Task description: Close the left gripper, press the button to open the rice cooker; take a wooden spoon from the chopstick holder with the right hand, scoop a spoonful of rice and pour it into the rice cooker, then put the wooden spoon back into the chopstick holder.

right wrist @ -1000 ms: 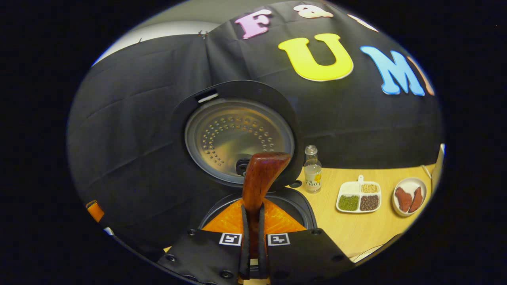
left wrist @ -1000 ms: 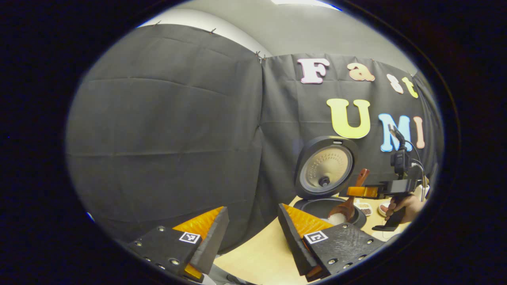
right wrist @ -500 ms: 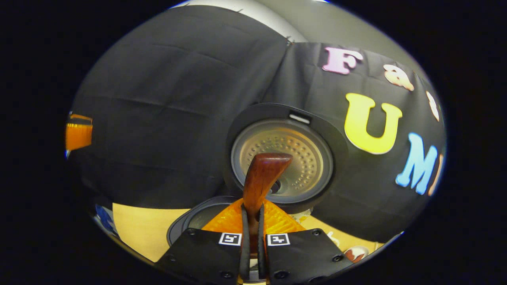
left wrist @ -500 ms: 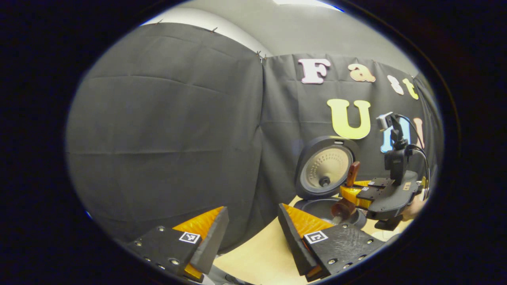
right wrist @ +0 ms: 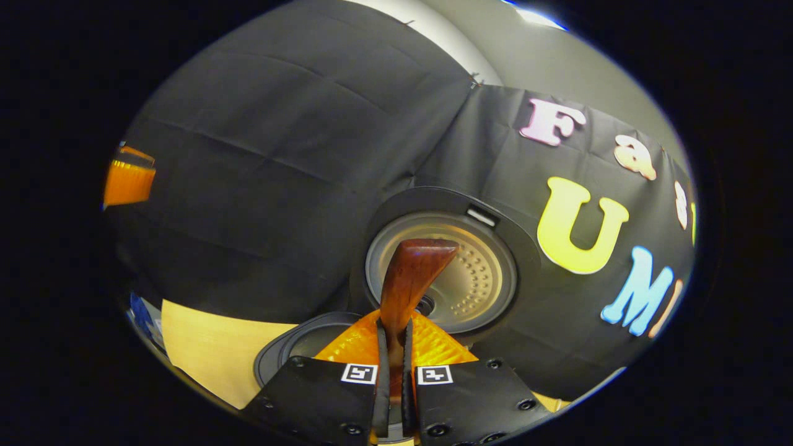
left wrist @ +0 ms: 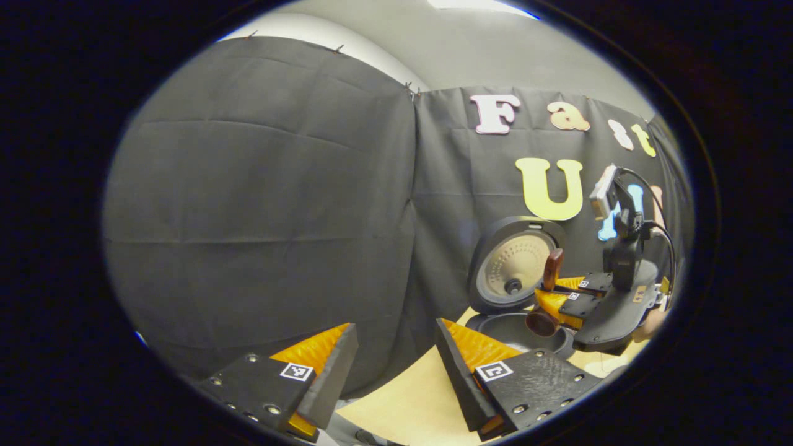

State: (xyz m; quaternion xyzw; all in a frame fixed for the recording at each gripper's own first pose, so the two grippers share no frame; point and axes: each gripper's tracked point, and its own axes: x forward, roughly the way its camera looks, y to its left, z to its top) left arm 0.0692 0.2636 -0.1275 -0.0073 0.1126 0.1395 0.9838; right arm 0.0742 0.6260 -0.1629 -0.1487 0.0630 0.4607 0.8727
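The right gripper (right wrist: 393, 365) had its jaws pinched tight on the reddish-brown wooden spoon (right wrist: 409, 279), handle end sticking up past the fingers. In the left gripper view the spoon's bowl (left wrist: 541, 323) hung over the dark inner pot of the black round rice cooker (left wrist: 517, 328), lid (left wrist: 513, 265) standing open behind it. No rice was visible in the bowl from this angle, so the pour looked done or nearly done; the pot's contents couldn't be made out.

The left gripper (left wrist: 393, 362) was parked wide apart, holding nothing, above the light wooden table (left wrist: 409, 396), well apart from the cooker.

Risks, as a judgement: the spoon was tipped steeply, so leftover grains might drop on the table on the way out. The handle sat close to the raised lid; a careless lift could knock it. The narrow grip on a smooth handle could let the spoon swivel. The chopstick holder's position couldn't be told.
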